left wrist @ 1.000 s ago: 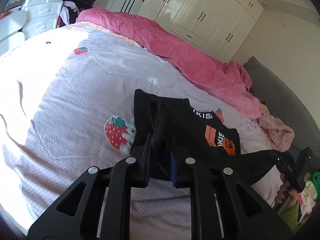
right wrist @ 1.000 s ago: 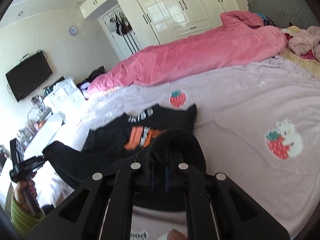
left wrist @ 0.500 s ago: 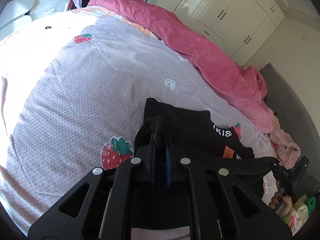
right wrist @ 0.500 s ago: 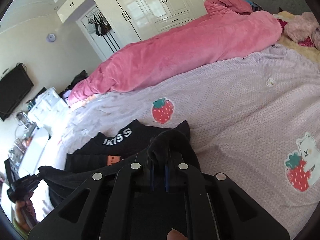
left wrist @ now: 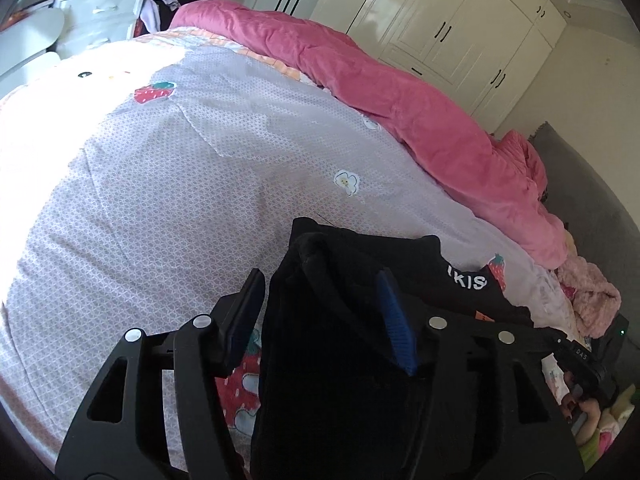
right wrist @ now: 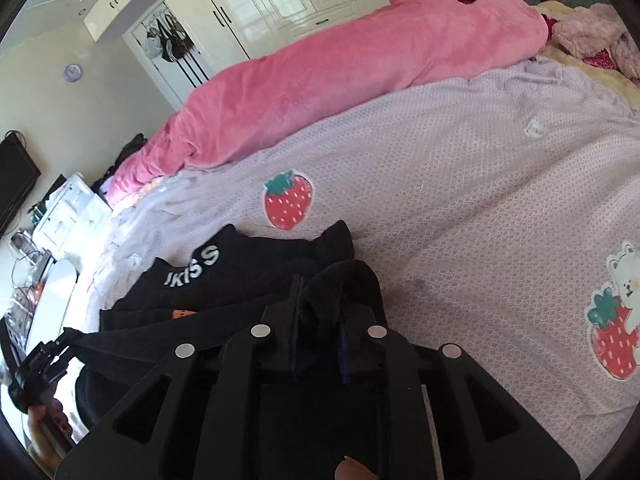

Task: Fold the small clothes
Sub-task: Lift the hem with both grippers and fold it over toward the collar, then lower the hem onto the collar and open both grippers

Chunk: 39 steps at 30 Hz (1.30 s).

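A: Left wrist view. The black top (left wrist: 352, 320) lies on the lilac bedspread (left wrist: 160, 184), folded over itself. The left gripper (left wrist: 320, 308) has its jaws opening, about half apart; a bunched edge sits between them, neither pad pressing.

B: Handling?

A: Soft, light, limp knit. It slumps where let go. Judged best taken at hem or corner folds, not mid-panel.

B: Right wrist view?

A: The same top (right wrist: 256, 280), white lettering up, beside the strawberry patch (right wrist: 288, 200). The right gripper (right wrist: 320, 320) has its jaws only just parting, a fold of cloth still pinched between them.

B: Risk?

A: The fold may spring loose.
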Tool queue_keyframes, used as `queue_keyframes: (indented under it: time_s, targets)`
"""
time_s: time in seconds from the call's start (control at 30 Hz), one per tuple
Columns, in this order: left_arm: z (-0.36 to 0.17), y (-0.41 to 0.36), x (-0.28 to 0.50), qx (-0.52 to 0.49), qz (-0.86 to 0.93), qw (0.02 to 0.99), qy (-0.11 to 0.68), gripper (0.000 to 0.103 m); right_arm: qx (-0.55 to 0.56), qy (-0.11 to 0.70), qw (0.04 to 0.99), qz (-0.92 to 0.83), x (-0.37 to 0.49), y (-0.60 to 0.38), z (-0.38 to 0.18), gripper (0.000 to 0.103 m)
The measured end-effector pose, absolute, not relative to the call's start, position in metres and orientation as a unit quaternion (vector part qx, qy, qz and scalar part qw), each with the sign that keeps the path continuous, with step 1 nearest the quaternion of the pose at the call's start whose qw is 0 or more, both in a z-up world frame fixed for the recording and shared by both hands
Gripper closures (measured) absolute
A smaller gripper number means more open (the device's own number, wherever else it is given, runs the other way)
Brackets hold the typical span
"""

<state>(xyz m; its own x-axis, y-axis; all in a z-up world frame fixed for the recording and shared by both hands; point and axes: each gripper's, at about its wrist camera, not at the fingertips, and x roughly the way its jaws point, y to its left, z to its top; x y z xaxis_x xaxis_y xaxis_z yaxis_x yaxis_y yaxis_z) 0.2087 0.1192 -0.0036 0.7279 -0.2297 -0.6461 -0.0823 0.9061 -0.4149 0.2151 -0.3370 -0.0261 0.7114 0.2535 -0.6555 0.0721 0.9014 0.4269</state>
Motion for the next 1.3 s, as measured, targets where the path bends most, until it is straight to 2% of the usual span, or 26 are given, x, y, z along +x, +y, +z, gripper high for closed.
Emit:
queue_keyframes:
  time_s: [0.07, 0.17, 0.2, 0.23, 0.27, 0.3, 0.33, 0.37, 0.43, 0.63, 0.8, 1.07, 1.3]
  targets:
    - [0.006, 0.121, 0.194, -0.199, -0.034, 0.917, 0.345, 0.054, 0.213, 0.357, 0.908, 0.047, 0.201, -0.339, -0.016, 0.072]
    - [0.018, 0.122, 0.169, -0.172, -0.017, 0.934, 0.314, 0.054, 0.193, 0.326, 0.924, 0.046, 0.177, -0.339, 0.0, 0.07]
    - [0.02, 0.12, 0.163, -0.162, -0.016, 0.936, 0.311, 0.059, 0.18, 0.321, 0.928, 0.053, 0.17, -0.335, 0.003, 0.07]
    - [0.021, 0.116, 0.157, -0.143, -0.017, 0.94, 0.309, 0.066, 0.158, 0.319, 0.932, 0.066, 0.16, -0.327, 0.006, 0.071]
    - [0.02, 0.111, 0.153, -0.123, -0.011, 0.942, 0.312, 0.084, 0.138, 0.32, 0.934, 0.074, 0.155, -0.321, 0.008, 0.073]
    - [0.016, 0.104, 0.151, -0.095, -0.005, 0.943, 0.319, 0.096, 0.115, 0.322, 0.936, 0.084, 0.149, -0.312, 0.008, 0.074]
    - [0.011, 0.099, 0.151, -0.075, -0.003, 0.942, 0.327, 0.098, 0.092, 0.325, 0.937, 0.092, 0.145, -0.303, 0.007, 0.079]
    - [0.005, 0.092, 0.152, -0.06, -0.006, 0.939, 0.34, 0.099, 0.061, 0.333, 0.935, 0.105, 0.14, -0.289, 0.004, 0.085]
    - [-0.007, 0.077, 0.156, -0.04, -0.018, 0.932, 0.361, 0.099, 0.031, 0.351, 0.928, 0.124, 0.138, -0.272, -0.004, 0.088]
    - [-0.028, 0.05, 0.175, 0.023, -0.021, 0.92, 0.392, 0.099, -0.029, 0.41, 0.904, 0.114, 0.16, -0.238, -0.034, 0.088]
    - [-0.026, 0.048, 0.195, 0.026, -0.019, 0.916, 0.4, 0.099, -0.028, 0.408, 0.906, 0.11, 0.183, -0.235, -0.04, 0.088]
    - [-0.025, 0.052, 0.225, -0.004, -0.029, 0.911, 0.412, 0.099, 0.008, 0.407, 0.907, 0.108, 0.224, -0.243, -0.038, 0.088]
    - [-0.018, 0.072, 0.25, -0.086, -0.043, 0.906, 0.411, 0.097, 0.052, 0.407, 0.909, 0.076, 0.251, -0.266, -0.034, 0.089]
